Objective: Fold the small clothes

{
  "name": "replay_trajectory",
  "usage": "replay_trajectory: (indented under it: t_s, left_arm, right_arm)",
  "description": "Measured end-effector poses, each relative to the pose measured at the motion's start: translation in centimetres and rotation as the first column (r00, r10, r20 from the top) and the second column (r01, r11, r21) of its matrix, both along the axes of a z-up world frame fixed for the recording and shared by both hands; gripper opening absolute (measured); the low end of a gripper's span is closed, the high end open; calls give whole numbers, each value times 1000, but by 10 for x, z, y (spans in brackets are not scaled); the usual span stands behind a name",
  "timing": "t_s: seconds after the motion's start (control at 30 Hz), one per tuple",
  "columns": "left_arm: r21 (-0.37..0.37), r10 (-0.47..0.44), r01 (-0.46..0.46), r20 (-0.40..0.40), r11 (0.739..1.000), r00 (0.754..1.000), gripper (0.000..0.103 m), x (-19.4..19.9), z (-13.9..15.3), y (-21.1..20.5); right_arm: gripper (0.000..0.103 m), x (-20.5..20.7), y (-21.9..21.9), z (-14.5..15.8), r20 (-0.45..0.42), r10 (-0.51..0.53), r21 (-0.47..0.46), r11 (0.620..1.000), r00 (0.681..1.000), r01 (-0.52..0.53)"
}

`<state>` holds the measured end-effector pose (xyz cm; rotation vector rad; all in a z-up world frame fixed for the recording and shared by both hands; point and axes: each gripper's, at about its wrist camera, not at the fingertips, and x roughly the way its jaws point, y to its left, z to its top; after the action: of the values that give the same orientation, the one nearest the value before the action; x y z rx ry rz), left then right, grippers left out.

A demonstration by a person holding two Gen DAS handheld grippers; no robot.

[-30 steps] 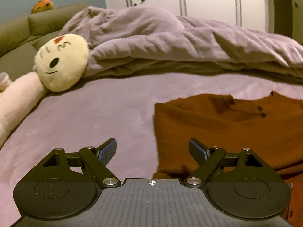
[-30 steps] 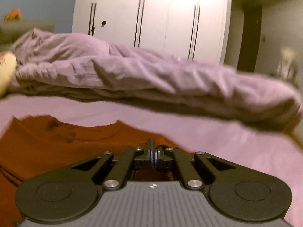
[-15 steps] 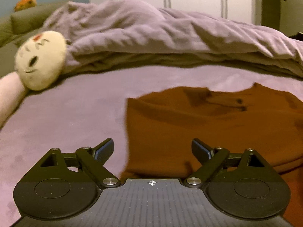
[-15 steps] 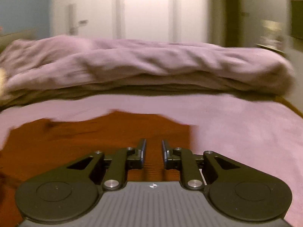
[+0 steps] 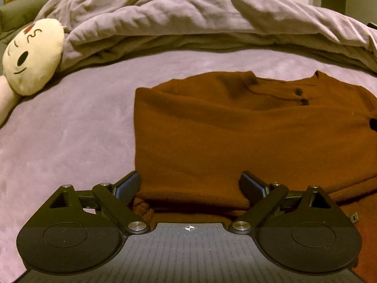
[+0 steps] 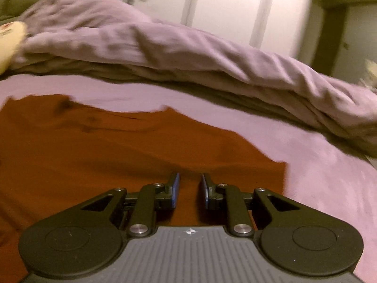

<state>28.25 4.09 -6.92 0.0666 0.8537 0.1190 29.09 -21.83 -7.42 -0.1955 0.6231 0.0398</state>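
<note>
In the left wrist view, the rust-brown shirt (image 5: 235, 136) lies flat on the purple bed (image 5: 70, 146), front up, with its neckline and two dark buttons toward the far side, near the heaped duvet (image 5: 188, 18). Its left edge runs as a straight, clean line, which suggests that side has already been folded in, and a ribbed hem band sits doubled at the near edge. The job looks partly done: the sides seem tucked, while the bottom-to-top fold is probably what remains. The left gripper (image 5: 190, 185) hangs over the near-left corner of the shirt, its fingers spread wide and widening further; the hem lies between and below them, but the pads do not press on it. A cream plush toy (image 5: 33, 56) rests well apart at the left.

In the right wrist view, which is somewhat smeared, the same shirt (image 6: 117, 153) spreads from the left edge to a squared corner at the right, again lying flat on the bed (image 6: 318, 176). The cloth looks soft and thin, with shallow wrinkles. The right gripper (image 6: 190, 189) sits over the near-right part of the garment with its fingers set to a narrow gap; cloth shows behind that gap, yet I cannot tell for sure whether any is pinched, and it appears not.
</note>
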Motion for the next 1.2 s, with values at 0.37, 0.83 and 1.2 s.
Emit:
replay_trajectory:
  t_s: [0.37,0.83,1.2]
  left_arm:
    - [-15,-12,12,-24,1000,1000,95,-23,9,8]
    - [-106,39,-47,-82,993,996,96,-164,27,41]
    - [-177,87,-114,-154,978,984,95,-242,19,80]
  right_arm:
    - [18,-48,-3,9,-47,21,45,999,999,-18]
    - [44,-208,-85,38,-179,-160,247,948,971,201]
    - [45,-309,-105,25,-301,-143,398,880,943,261]
